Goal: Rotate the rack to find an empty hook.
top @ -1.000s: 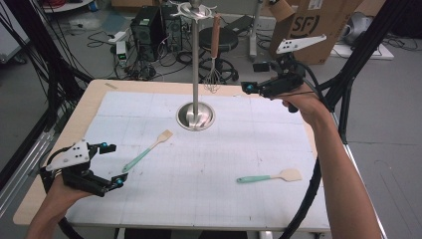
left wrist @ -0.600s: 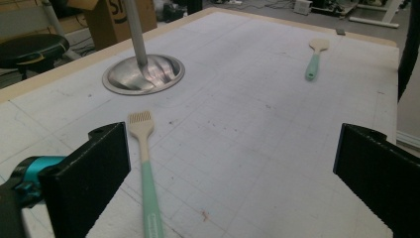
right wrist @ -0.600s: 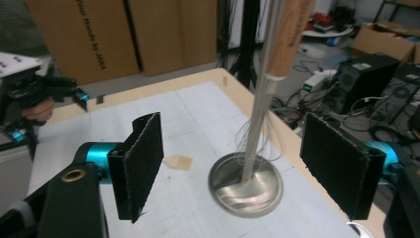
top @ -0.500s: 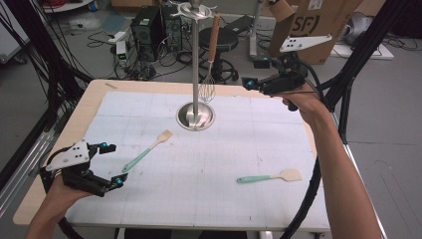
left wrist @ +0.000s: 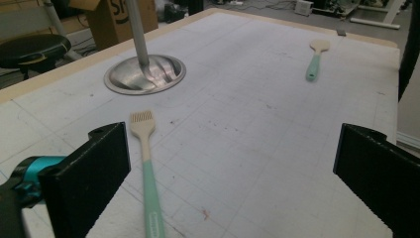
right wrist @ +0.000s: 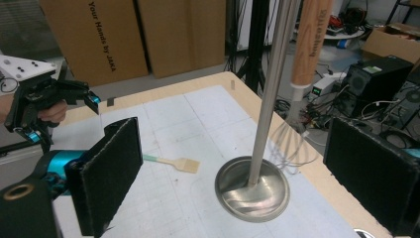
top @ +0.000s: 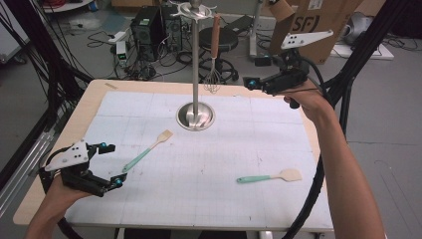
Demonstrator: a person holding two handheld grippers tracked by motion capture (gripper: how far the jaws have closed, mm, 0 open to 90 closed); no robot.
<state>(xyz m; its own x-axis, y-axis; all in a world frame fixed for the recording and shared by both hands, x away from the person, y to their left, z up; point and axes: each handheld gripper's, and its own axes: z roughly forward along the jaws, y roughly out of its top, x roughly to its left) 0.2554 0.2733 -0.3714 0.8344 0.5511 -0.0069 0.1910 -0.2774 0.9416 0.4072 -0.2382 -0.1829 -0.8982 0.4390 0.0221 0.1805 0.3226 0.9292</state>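
A steel stand [top: 194,59] rises from a round base [top: 196,117] at the table's far middle. A whisk with a wooden handle [top: 215,30] hangs from its top. My right gripper [top: 253,83] is open in the air just right of the whisk, level with its wires. In the right gripper view the whisk [right wrist: 309,39] and pole [right wrist: 270,99] stand ahead between the wide jaws of that gripper [right wrist: 233,173]. My left gripper [top: 110,164] is open low at the front left. A teal-handled spatula [left wrist: 146,148] lies just inside its left jaw, untouched.
A second teal-handled spatula [top: 268,177] lies flat at the front right of the white mat [top: 224,149]. Beyond the far edge are cardboard boxes [top: 308,20], computer cases and cables on the floor. Black frame posts stand at both sides.
My right gripper has drawn back slightly to the right of the whisk, which sways a little on its hook. The left gripper and both spatulas have stayed put.
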